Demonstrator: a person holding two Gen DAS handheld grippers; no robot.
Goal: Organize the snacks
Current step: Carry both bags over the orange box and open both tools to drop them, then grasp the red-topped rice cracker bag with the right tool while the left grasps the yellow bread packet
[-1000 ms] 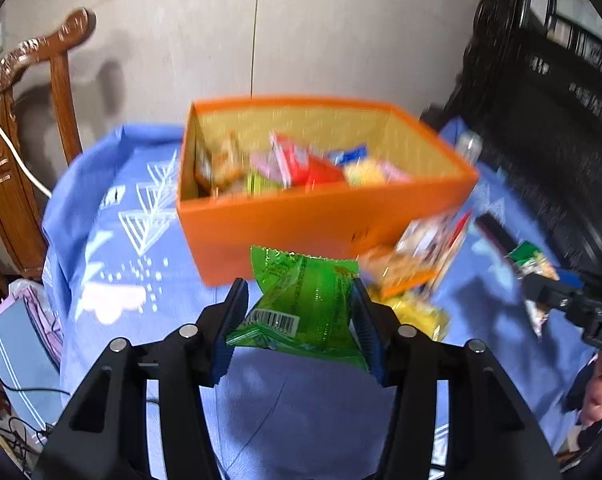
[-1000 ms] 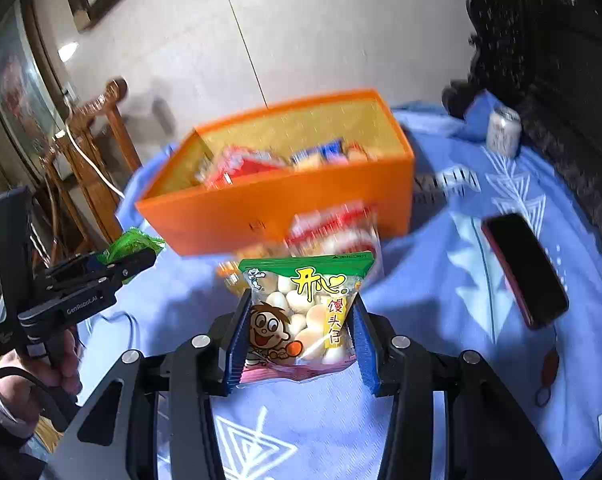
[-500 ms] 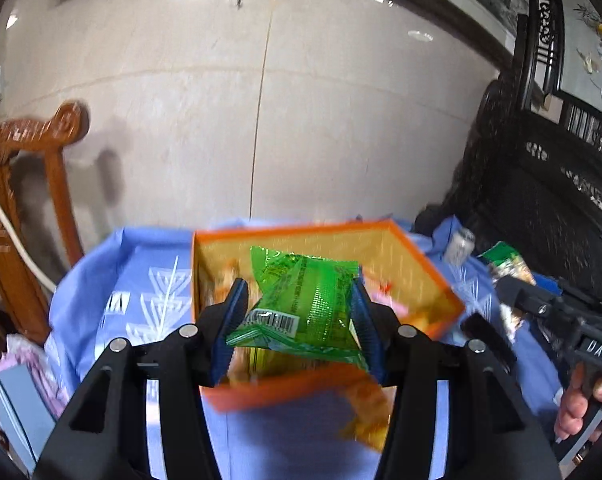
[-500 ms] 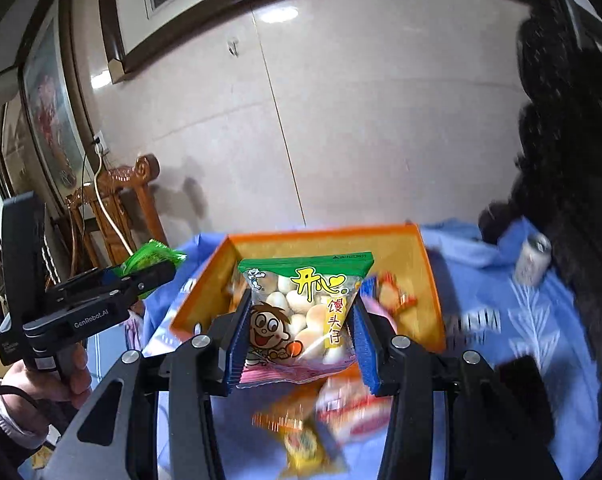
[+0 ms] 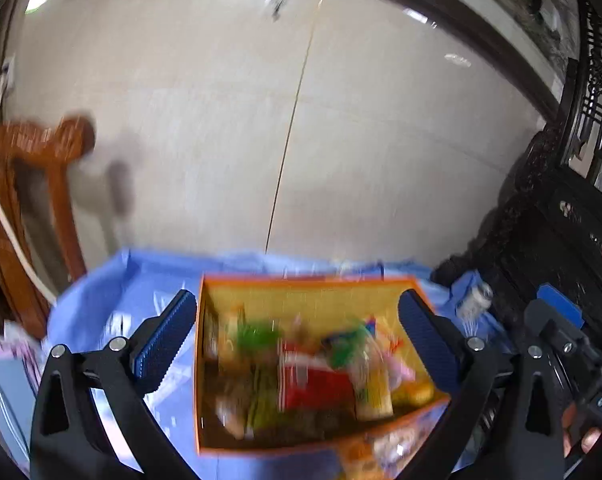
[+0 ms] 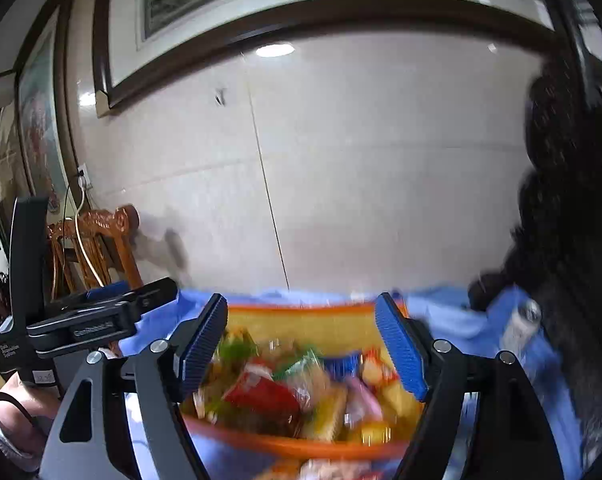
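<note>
An orange box full of mixed snack packets stands on the blue cloth; it also shows in the right wrist view. My left gripper is open and empty above the box. My right gripper is open and empty above the box too. A green packet lies blurred among the snacks inside, near the left wall. Red and yellow packets lie in the heap. The image is motion blurred.
A blue patterned tablecloth covers the table. A carved wooden chair stands at the left. Dark carved furniture is at the right, with a drink can beside it. More snacks lie in front of the box.
Both grippers have opened over the box. The green packet and the white cartoon packet have left the jaws and dropped into the box.
</note>
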